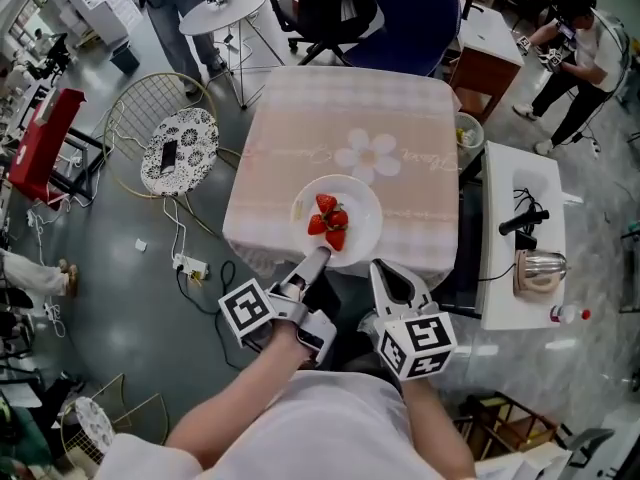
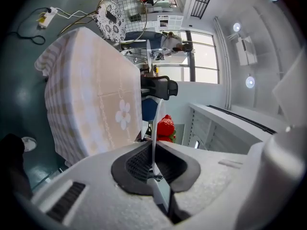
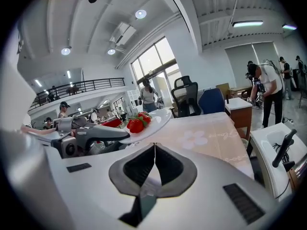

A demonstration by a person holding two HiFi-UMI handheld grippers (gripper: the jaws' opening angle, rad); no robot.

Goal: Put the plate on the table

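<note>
L gripper [image 1: 318, 256] is clamped on the plate's [image 1: 365, 208] near rim. Plate w/ strawberries [image 1: 330, 220] hangs tilted above the table's [image 1: 400, 118] near edge, ahead of the jaws. R gripper [image 1: 385, 273] is closed, empty, just beside on the right, so the set-down is the L hand's job.

Head view overhead, gripper views low; shared table [image 1: 300, 118]

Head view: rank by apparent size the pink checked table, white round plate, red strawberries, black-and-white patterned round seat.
1. pink checked table
2. white round plate and black-and-white patterned round seat: alike, plate nearer the camera
3. red strawberries, smallest
</note>
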